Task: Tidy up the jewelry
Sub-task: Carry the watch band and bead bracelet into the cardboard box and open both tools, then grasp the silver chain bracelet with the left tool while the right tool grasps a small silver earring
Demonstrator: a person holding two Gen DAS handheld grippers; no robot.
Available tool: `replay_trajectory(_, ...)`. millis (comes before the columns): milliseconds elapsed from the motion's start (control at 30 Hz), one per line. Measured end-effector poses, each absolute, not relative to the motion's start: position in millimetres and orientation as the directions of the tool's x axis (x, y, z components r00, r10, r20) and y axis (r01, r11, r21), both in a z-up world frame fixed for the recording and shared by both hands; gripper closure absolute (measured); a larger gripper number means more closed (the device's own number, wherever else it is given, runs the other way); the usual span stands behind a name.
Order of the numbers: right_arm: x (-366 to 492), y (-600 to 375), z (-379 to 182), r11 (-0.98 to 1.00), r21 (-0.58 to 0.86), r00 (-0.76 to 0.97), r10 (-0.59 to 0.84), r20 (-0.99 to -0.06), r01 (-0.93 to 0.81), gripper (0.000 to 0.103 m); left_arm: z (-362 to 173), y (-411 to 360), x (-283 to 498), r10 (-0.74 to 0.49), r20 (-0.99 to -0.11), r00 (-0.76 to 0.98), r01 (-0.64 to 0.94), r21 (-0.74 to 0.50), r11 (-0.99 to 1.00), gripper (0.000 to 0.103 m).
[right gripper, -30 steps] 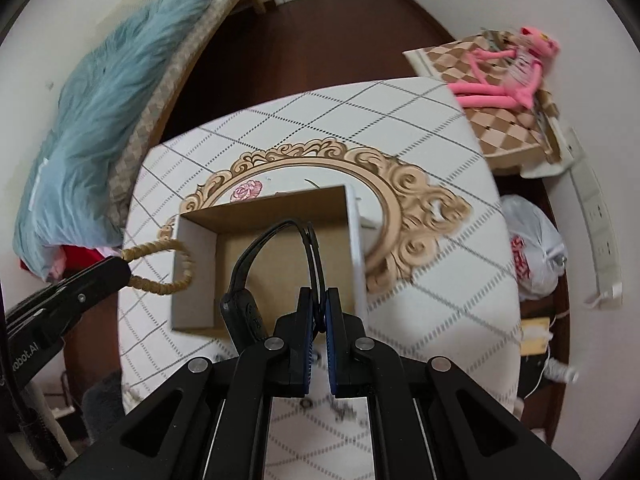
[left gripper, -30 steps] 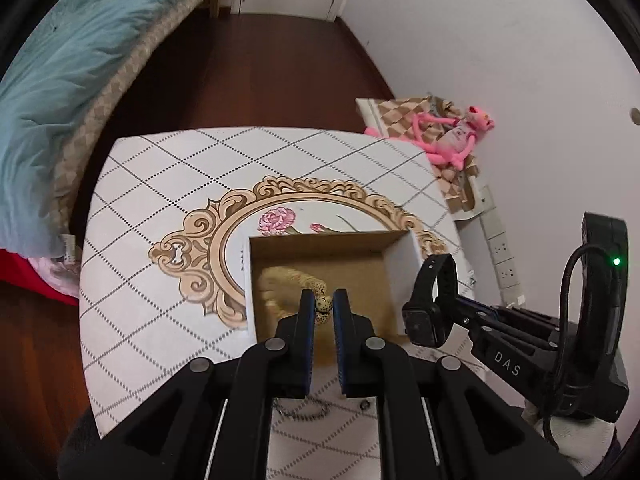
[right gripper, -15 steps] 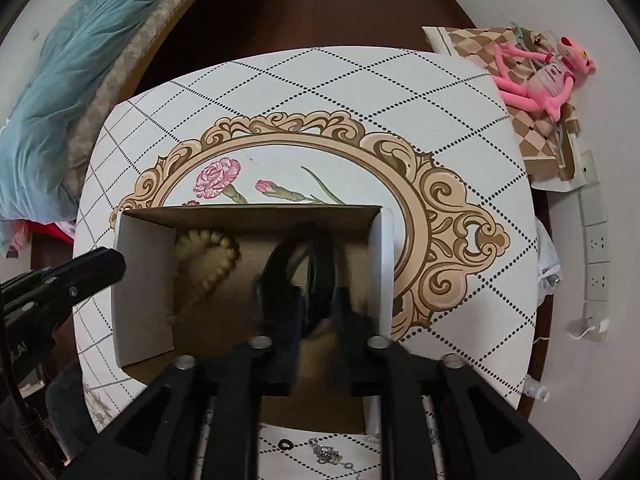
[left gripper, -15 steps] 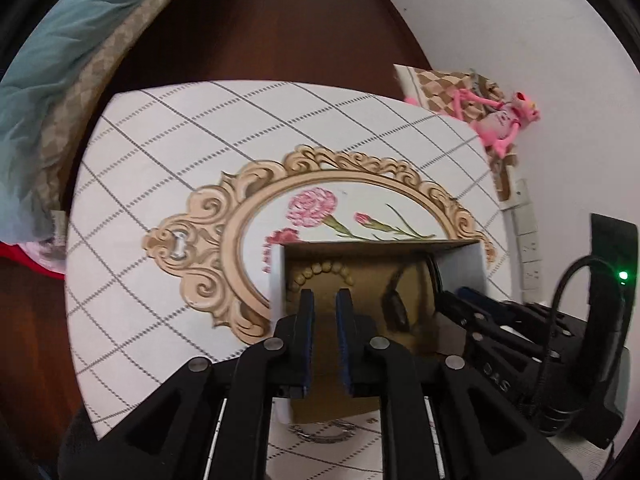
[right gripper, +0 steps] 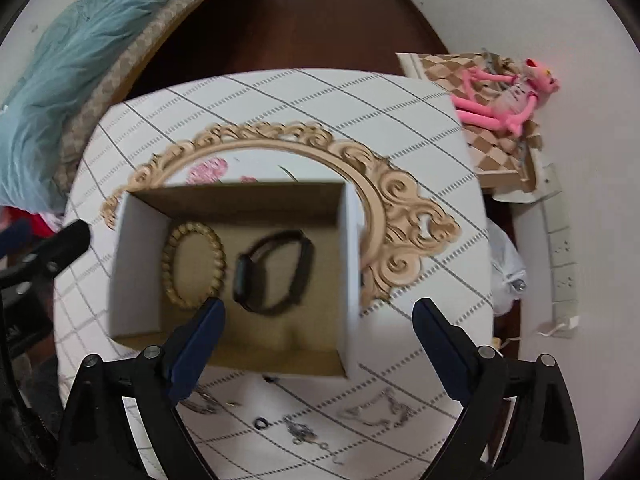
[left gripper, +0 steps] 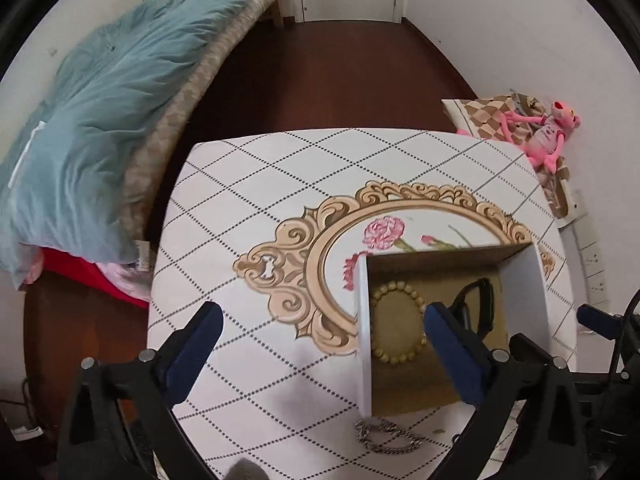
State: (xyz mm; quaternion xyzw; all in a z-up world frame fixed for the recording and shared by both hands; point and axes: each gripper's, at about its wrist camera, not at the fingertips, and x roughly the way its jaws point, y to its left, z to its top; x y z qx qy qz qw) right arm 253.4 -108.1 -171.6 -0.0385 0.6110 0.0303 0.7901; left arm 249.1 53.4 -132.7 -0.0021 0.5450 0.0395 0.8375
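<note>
Open white-walled cardboard box (right gripper: pixel 352 240) stood on the white diamond-patterned tabletop (right gripper: pixel 420 120); inside lay a tan beaded bracelet (right gripper: pixel 194 266) beside a black wristband watch (right gripper: pixel 272 272), apart from each other; the left gripper (left gripper: pixel 320 344) and right gripper (right gripper: pixel 318 334) had just been opening and stood wide above the box, nothing between the jaws; silver chains (right gripper: pixel 376 412) and a small black ring (right gripper: pixel 261 423) lay on the tabletop just outside the box's near wall.

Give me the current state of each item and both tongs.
Left tongs: open, just opened, nothing between them.
Right tongs: open, just opened, empty.
Cardboard box: open-topped, on the table.
Beaded bracelet: lying flat in the box.
Black watch: in the box, beside the bracelet.
Silver chains: loose on the table, outside the box.
</note>
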Motion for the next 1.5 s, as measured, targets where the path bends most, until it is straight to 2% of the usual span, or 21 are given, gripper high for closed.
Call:
replay_trajectory(400, 222, -109, -155, 0.994, -0.045, 0.315, -0.010, -0.949, -0.103, 0.007, -118, 43, 213, 0.067, -0.902, 0.427, -0.086, 0.033, 0.996, 0.000)
replay_trajectory(1167, 124, -114, -47, 0.996, 0.013, 0.509, 0.056, -0.859, -0.086, 0.007, -39, 50, 123, 0.035, -0.838, 0.544, -0.108, -0.028, 0.994, 0.000)
replay_trajectory(1333, 107, -127, -65, 0.998, 0.047, 0.484, 0.061, -0.873, -0.042, 0.007, -55, 56, 106, 0.049, -0.853, 0.520, -0.143, -0.031, 0.989, 0.000)
replay_trajectory(1500, 101, -147, -124, 0.996, 0.084, 0.389, 0.071, -0.919, 0.017, 0.007, -101, 60, 96, 0.081, -0.886, 0.458, -0.162, 0.006, 0.987, 0.000)
